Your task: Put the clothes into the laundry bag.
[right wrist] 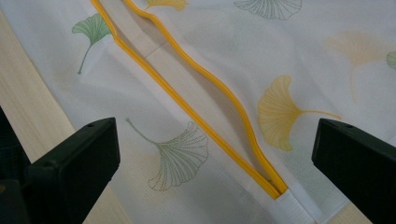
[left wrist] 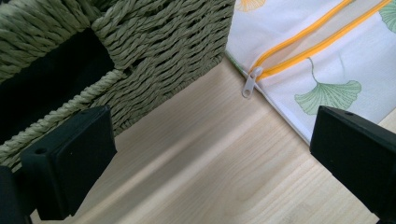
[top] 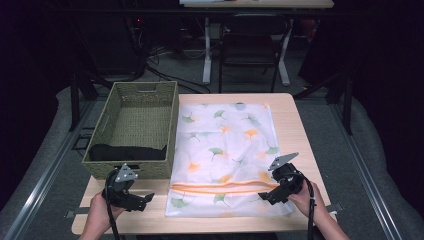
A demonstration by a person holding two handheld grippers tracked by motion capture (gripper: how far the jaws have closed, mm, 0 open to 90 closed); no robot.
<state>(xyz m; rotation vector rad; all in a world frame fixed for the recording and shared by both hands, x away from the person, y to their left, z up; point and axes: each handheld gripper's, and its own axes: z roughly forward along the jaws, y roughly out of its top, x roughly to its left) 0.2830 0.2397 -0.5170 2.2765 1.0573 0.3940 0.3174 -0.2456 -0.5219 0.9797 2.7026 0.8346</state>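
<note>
left gripper (top: pixel 145 199) open, right gripper (top: pixel 264 196) open

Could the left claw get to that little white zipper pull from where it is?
Probably yes. The left claw is open and holds nothing, and the zipper pull lies ahead of it on bare table, just past the basket corner. Nothing lies between them.

Two black hand-held grippers, left gripper (top: pixel 131 196) near the table's (top: pixel 292 125) front-left corner, right gripper (top: pixel 281 186) near its front-right corner. Each topped by a grey three-cornered plate with small dark holes, each trailed by a black cable along the forearm. Jaws black, blocky and matte, flat-faced with rounded corners, a small round screw hole near each tip. Forearms bare, no sleeves in view.
</note>
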